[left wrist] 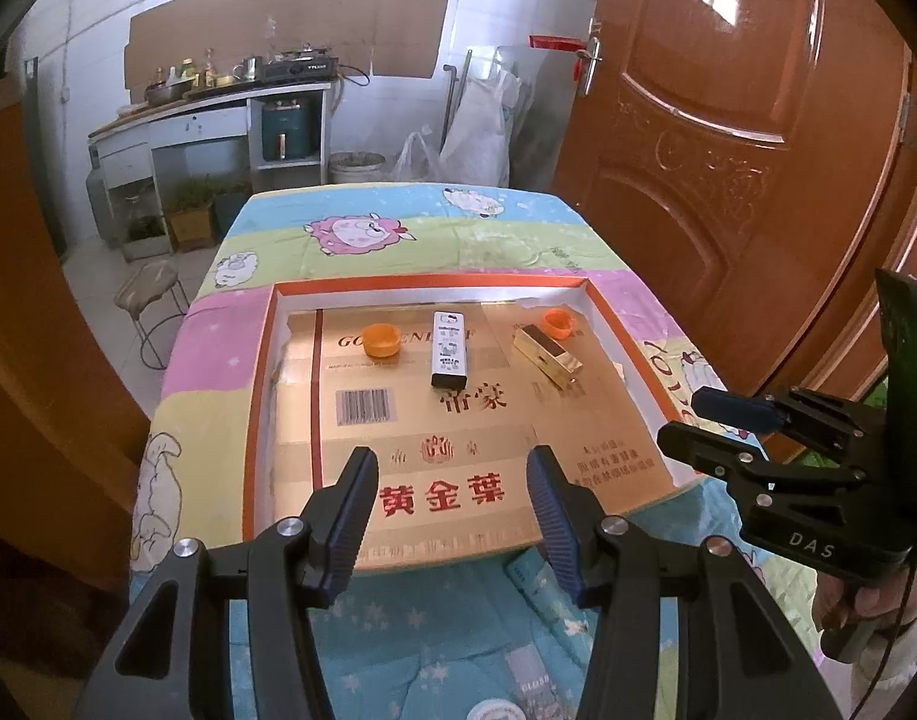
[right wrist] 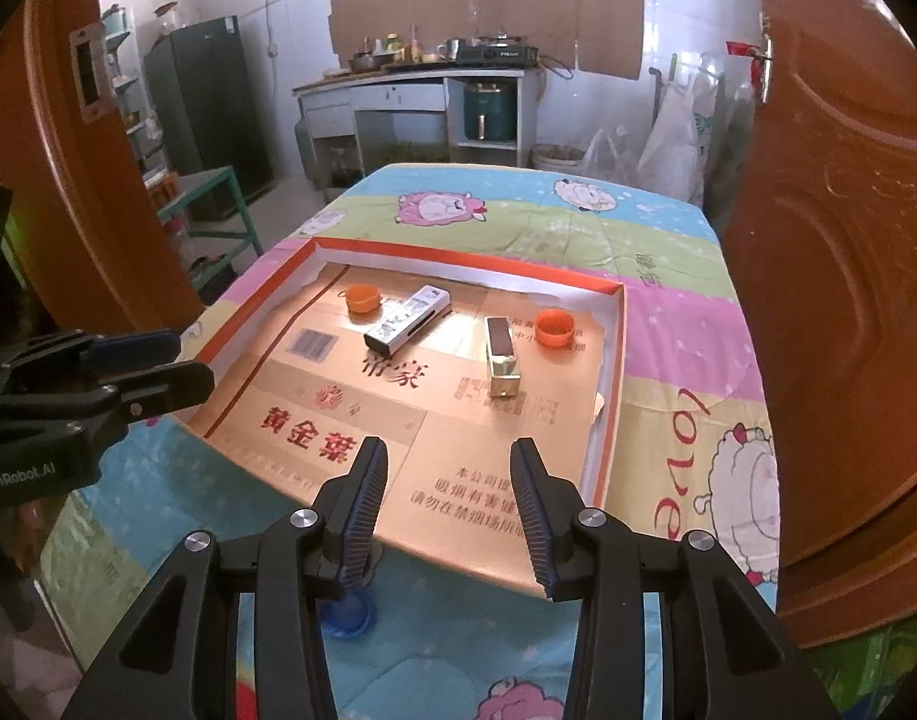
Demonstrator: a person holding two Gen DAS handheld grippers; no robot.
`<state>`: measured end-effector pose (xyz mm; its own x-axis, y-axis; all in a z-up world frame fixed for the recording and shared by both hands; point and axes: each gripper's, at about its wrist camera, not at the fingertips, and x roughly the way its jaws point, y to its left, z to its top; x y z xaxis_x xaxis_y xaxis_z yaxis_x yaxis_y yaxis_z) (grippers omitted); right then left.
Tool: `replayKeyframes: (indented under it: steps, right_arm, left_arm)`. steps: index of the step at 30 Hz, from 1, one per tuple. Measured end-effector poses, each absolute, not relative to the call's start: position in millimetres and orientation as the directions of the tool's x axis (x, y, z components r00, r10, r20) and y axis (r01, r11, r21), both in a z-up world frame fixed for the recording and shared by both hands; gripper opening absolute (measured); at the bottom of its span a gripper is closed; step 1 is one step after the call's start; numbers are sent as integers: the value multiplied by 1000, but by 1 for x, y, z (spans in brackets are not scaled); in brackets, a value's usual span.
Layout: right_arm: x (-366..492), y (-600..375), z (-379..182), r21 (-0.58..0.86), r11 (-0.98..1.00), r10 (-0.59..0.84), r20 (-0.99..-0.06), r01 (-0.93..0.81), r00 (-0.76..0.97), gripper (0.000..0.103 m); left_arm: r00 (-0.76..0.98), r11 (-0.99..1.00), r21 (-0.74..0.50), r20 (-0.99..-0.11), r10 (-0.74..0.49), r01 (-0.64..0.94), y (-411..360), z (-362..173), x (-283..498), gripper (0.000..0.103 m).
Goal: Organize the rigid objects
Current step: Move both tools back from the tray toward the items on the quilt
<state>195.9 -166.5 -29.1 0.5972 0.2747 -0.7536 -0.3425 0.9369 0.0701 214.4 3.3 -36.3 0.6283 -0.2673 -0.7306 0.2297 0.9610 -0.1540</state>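
An orange-rimmed shallow box [left wrist: 260, 396] [right wrist: 611, 372] lined with gold cardboard lies on the table. Inside are two orange caps [left wrist: 381, 340] [left wrist: 557, 321] [right wrist: 362, 297] [right wrist: 554, 327], a white and black rectangular box [left wrist: 448, 349] [right wrist: 407, 320] and a gold rectangular box [left wrist: 547, 354] [right wrist: 502, 357]. My left gripper [left wrist: 452, 468] is open and empty over the box's near edge. My right gripper [right wrist: 449, 459] is open and empty, also at the near edge. Each gripper shows from the side in the other view, the right one [left wrist: 707, 420] and the left one [right wrist: 176, 360].
The table wears a colourful sheep-print cloth [left wrist: 398, 228] [right wrist: 698, 348]. A blue cap [right wrist: 347, 612] lies on the cloth below my right gripper. Orange doors [left wrist: 728, 120] [right wrist: 848, 240] stand close on the right. A stool [left wrist: 149, 291] and kitchen counter [left wrist: 218, 102] are beyond the table.
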Motion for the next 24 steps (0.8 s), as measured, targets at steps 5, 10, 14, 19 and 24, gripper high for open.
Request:
replayKeyframes:
  steps: [5,10,14,19,24]
  right_arm:
    - [180,-164,-24,66,938,273,-748,-342,605,44]
    - [162,-162,-21,67,938,275,-741,-341,613,44]
    - [149,-158,-20,71,939,276,-742,-338,611,44]
    - [133,-153,-23,73,939,277,-743,-337,610,44]
    - [115,-149,-26,72,939,276,-744,-337,609,44]
  left_arm:
    - [636,960,-161,-722,-272,229,8,-33,201,52]
    - [644,959,-173,-712,-281,226,16,-32,186,52]
    - [645,958,-179,-709,-284,224,22,-34,175,52]
    - [651,957,-188,-703,-287,218,30,-35,161,52]
    - [659,957,-190,-695,-287,217,35,-36,148,52]
